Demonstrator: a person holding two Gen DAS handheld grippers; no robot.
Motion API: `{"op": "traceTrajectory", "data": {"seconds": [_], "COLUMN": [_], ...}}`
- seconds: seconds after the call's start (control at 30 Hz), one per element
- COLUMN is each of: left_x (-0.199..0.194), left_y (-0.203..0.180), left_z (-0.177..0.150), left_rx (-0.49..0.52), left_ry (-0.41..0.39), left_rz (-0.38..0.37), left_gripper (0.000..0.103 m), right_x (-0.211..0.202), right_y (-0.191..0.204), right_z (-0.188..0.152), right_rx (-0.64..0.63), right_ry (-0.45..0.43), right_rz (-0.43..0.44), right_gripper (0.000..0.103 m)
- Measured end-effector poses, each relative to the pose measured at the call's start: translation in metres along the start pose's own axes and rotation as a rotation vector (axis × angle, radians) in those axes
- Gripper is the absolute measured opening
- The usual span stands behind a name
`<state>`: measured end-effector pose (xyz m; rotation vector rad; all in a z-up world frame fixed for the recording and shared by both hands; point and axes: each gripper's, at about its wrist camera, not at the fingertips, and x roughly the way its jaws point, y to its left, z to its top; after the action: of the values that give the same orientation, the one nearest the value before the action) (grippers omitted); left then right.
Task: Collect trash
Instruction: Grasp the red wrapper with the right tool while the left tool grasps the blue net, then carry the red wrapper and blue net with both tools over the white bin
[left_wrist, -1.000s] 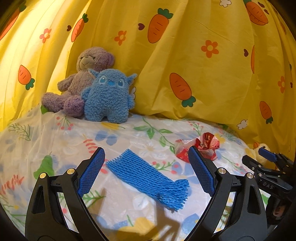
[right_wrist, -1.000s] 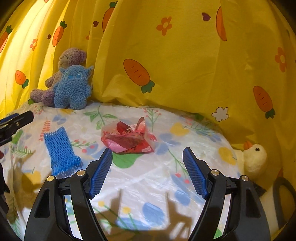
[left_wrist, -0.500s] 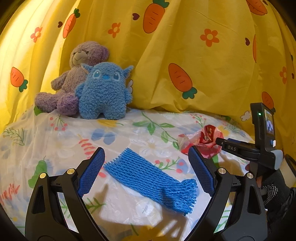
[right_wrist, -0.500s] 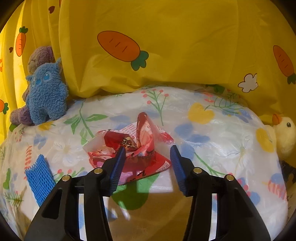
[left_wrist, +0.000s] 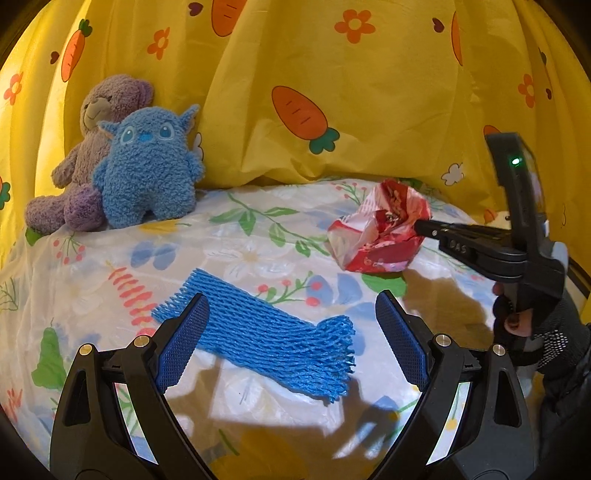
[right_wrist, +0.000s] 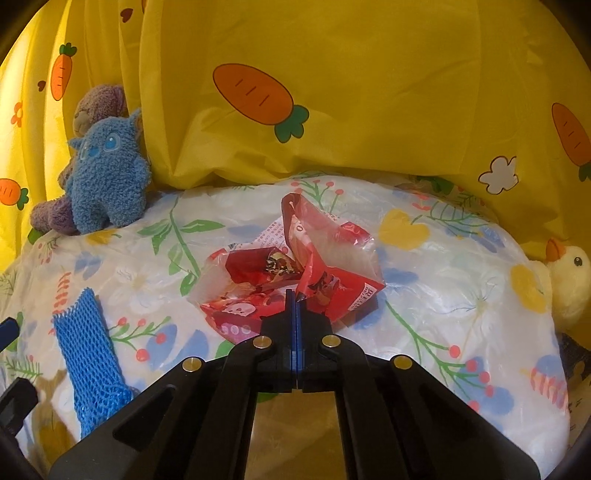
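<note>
Curtain (right_wrist: 369, 129): we saw yellow carrot-print fabric behind the floral sheet (right_wrist: 461, 295).
Plush toys: blue monster (left_wrist: 147, 166) leaned against purple bear (left_wrist: 107, 107).
Left gripper (left_wrist: 291, 339): we held it spread wide over the blue foam net (left_wrist: 266, 336).
Right gripper (right_wrist: 295, 295): we had it clamped on the red wrapper (right_wrist: 303, 273), mid-sheet.

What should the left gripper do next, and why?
Probably close on the blue foam net. The left gripper is open with the net lying between its fingers, while the right gripper is already shut on the red wrapper, so the net is the remaining trash.
</note>
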<state>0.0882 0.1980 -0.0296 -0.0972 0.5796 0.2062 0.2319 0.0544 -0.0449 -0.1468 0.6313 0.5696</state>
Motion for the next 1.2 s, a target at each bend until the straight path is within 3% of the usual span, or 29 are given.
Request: {"op": "traceTrajectory", "data": {"seconds": [0.17,0.37,0.47,0.6,0.73,0.8,0.87,1.0,1.2], "left_x": [0.013,0.044,0.058,0.067,0.068,0.069,0.069,0.064,0.023], "left_y": [0.005,0.007,0.005,0.004,0.002,0.000,-0.002,0.001,-0.004], "left_z": [-0.004,-0.009,-0.011,-0.014,-0.012,-0.011,-0.010,-0.006,0.013], "left_rx": [0.003,0.036,0.054,0.056,0.084,0.096,0.098,0.066,0.029], "left_ry": [0.080,0.207,0.270,0.317,0.308,0.307,0.305,0.278,0.144], "left_rz": [0.020,0.055,0.047,0.034,0.048,0.036,0.030,0.019,0.004], "left_gripper": [0.090,0.089,0.079,0.058,0.035,0.017,0.010,0.008,0.007], "right_x": [-0.044,-0.067,-0.073,-0.079,-0.082,-0.084,-0.086,-0.091,-0.102], "right_y": [-0.003,-0.010,-0.014,-0.018,-0.020,-0.020,-0.021,-0.025,-0.031], "right_z": [-0.011,-0.023,-0.027,-0.031,-0.033,-0.034,-0.034,-0.035,-0.033], "right_rx": [-0.036,-0.056,-0.058,-0.054,-0.063,-0.064,-0.062,-0.059,-0.057], "right_ry": [-0.066,-0.080,-0.082,-0.091,-0.095,-0.096,-0.097,-0.107,-0.136], "right_rz": [0.017,0.024,0.023,0.027,0.023,0.020,0.015,0.006,-0.022], "right_gripper": [0.001,0.001,0.001,0.001,0.001,0.001,0.001,0.001,0.001]}}
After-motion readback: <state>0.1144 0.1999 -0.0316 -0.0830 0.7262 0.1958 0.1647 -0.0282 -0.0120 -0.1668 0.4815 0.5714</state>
